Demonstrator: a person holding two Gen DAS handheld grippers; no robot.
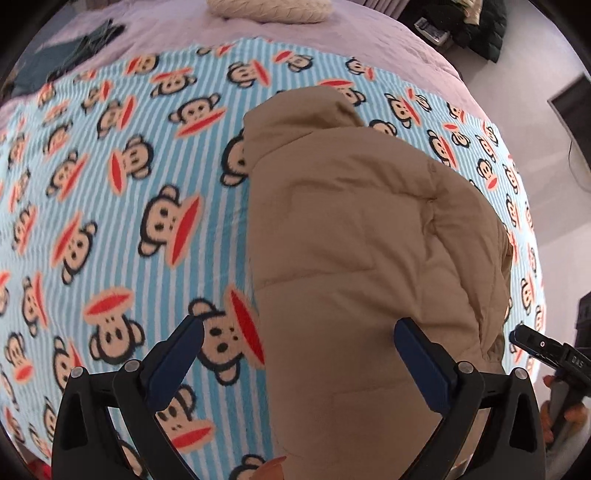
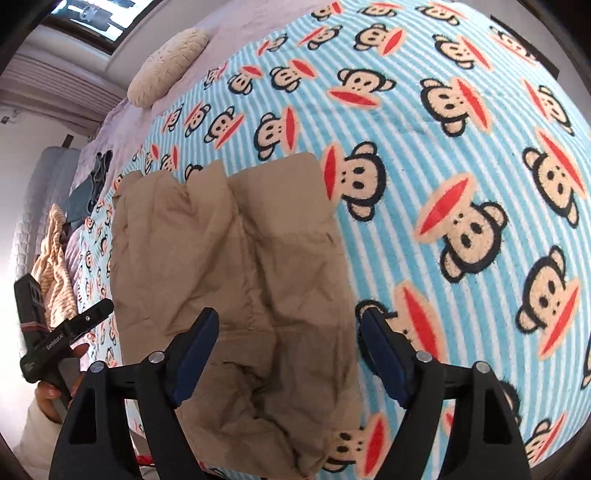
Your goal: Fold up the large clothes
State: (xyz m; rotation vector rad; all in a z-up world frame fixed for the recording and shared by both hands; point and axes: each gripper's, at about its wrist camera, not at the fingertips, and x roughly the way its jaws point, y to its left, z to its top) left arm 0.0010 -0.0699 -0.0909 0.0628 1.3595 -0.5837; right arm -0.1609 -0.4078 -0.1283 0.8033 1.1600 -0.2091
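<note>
In the left wrist view, the left claw (image 1: 299, 332) stands wide and holds nothing. The tan padded jacket (image 1: 369, 229) lies folded on the monkey-print blanket (image 1: 110, 184) spread over the bed; its near end is under the claw's right finger.

In the right wrist view, the right claw (image 2: 288, 328) gapes wide, empty, above the jacket's (image 2: 229, 258) crumpled near edge.

A blue-and-white striped blanket (image 1: 122, 206) printed with monkey faces covers a bed with a lilac bedspread (image 1: 166, 33). At twelve o'clock in the left wrist view lies a cream knitted pillow (image 1: 269, 11); dark green clothes (image 1: 85, 40) sit at ten o'clock.
</note>
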